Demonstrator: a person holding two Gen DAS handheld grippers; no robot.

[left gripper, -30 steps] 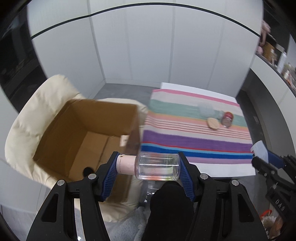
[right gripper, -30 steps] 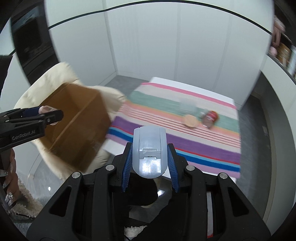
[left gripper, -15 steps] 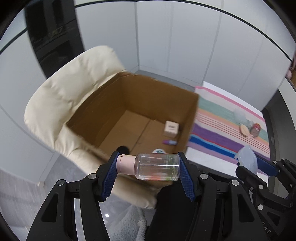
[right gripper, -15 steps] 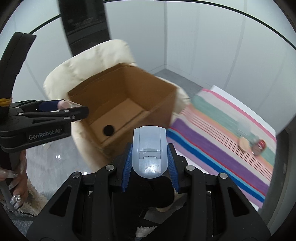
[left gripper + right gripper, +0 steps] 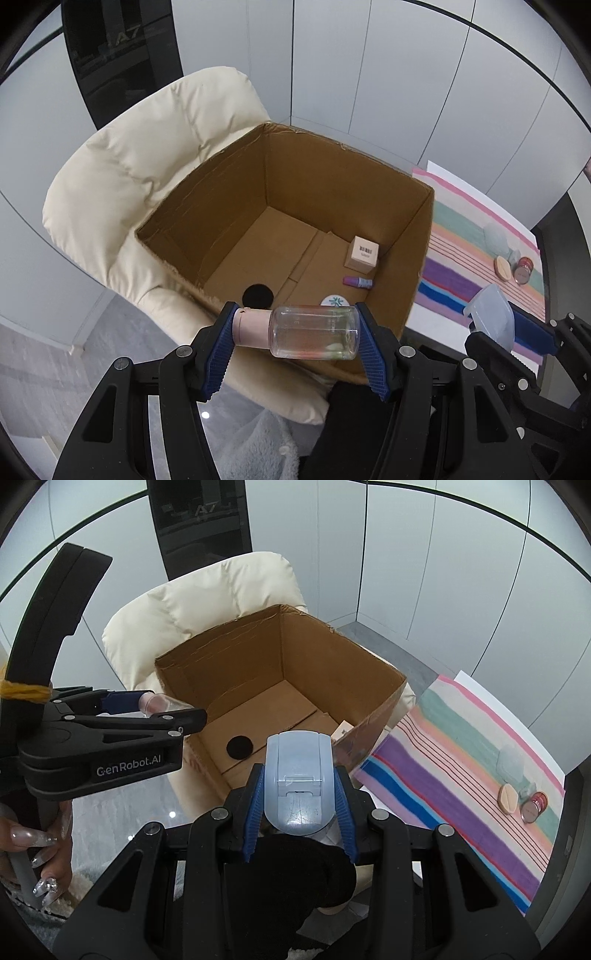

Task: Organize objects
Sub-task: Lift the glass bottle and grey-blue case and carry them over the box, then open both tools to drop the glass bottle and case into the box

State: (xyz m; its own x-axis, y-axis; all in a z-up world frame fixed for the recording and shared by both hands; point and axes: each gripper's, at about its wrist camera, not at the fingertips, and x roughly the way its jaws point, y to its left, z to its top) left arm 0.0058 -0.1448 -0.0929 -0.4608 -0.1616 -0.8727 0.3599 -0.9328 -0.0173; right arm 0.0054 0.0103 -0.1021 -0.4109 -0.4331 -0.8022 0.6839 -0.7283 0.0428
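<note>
My left gripper (image 5: pixel 295 334) is shut on a clear bottle (image 5: pixel 314 332) with a pink cap, held sideways just above the near rim of an open cardboard box (image 5: pixel 207 192). My right gripper (image 5: pixel 300 794) is shut on a pale blue flip-top container (image 5: pixel 299 782), hovering before the box (image 5: pixel 229 653) at its near right corner. Inside the box lie a small beige carton (image 5: pixel 362 254), a purple tube (image 5: pixel 357 282), a white round lid (image 5: pixel 334 301) and a black disc (image 5: pixel 258 295). In the right wrist view the left gripper (image 5: pixel 173 710) reaches over the box's left rim.
The box rests on a cream padded chair (image 5: pixel 122 173). To the right a striped cloth (image 5: pixel 461 746) covers a table, with a tan oval puff (image 5: pixel 509 798), a red-lidded jar (image 5: pixel 532 805) and a clear item (image 5: pixel 511 762) on it. A hand (image 5: pixel 40 842) holds the left gripper's handle.
Both grippers have swung left from the striped table to the box, which now fills the middle of both views. Each keeps hold of its item.
</note>
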